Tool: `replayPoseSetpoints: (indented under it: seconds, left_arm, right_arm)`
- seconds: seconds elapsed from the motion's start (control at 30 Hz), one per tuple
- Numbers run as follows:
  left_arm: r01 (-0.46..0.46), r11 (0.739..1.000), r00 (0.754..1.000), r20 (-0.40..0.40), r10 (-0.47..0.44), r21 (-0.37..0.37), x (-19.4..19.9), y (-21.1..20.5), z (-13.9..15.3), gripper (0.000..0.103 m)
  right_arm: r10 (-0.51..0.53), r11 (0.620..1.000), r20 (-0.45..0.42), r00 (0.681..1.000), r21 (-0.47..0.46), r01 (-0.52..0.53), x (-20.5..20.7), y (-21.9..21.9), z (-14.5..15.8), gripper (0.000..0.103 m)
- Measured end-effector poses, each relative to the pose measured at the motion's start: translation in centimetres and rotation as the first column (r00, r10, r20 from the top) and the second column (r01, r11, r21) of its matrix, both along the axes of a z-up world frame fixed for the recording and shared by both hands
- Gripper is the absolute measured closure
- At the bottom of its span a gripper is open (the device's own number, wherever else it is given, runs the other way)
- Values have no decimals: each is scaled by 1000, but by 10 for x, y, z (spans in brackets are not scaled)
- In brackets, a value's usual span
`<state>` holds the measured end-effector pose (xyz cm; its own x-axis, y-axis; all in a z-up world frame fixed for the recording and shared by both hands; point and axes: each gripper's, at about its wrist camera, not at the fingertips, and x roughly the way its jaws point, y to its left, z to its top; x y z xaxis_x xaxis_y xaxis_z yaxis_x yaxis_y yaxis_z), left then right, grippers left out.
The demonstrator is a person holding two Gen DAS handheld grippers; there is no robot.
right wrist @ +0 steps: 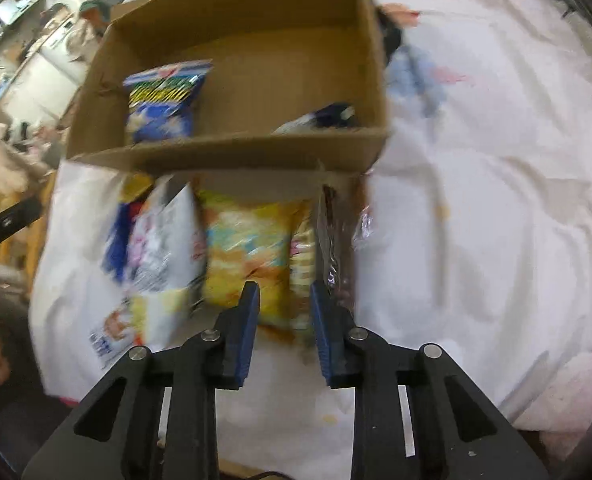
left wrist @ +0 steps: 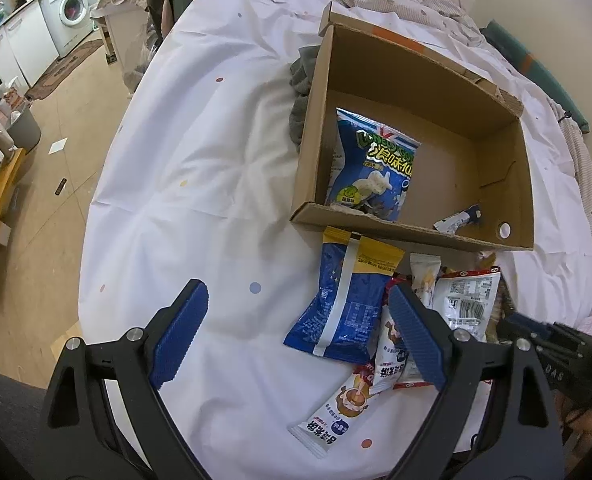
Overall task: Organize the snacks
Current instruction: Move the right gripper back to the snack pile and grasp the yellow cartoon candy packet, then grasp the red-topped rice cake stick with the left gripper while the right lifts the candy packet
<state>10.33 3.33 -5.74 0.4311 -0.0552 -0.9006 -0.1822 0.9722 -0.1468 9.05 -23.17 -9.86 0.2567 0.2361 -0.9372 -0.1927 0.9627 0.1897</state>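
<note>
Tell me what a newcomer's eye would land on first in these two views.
First the open cardboard box on the white sheet, with a blue snack bag standing at its left side and a small packet in its near right corner. Then the heap of snack packets in front of it, where the right tool is closed on a yellow packet. The left tool hangs wide open beside a blue-and-yellow bag.
</note>
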Motion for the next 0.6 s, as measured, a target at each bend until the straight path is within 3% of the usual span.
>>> replayPoseSetpoints:
  seconds: [0.07, 0.17, 0.37, 0.6]
  left_arm:
    - [0, 1000, 1000, 1, 0, 3, 0, -1, 0, 13]
    - [1, 1000, 1000, -6, -1, 2, 1, -1, -2, 13]
    - [1, 1000, 1000, 2, -1, 15, 0, -1, -1, 13]
    - [13, 1000, 1000, -18, -13, 23, -1, -3, -4, 13]
  right_arm:
    - [-20, 999, -18, 1000, -32, 19, 5, -4, -6, 74]
    - [-22, 1000, -121, 992, -16, 20, 15, -3, -27, 74]
    - [-68, 998, -193, 979, -25, 64, 29, -12, -45, 76]
    - [-13, 998, -211, 977, -59, 0, 30, 3, -61, 73]
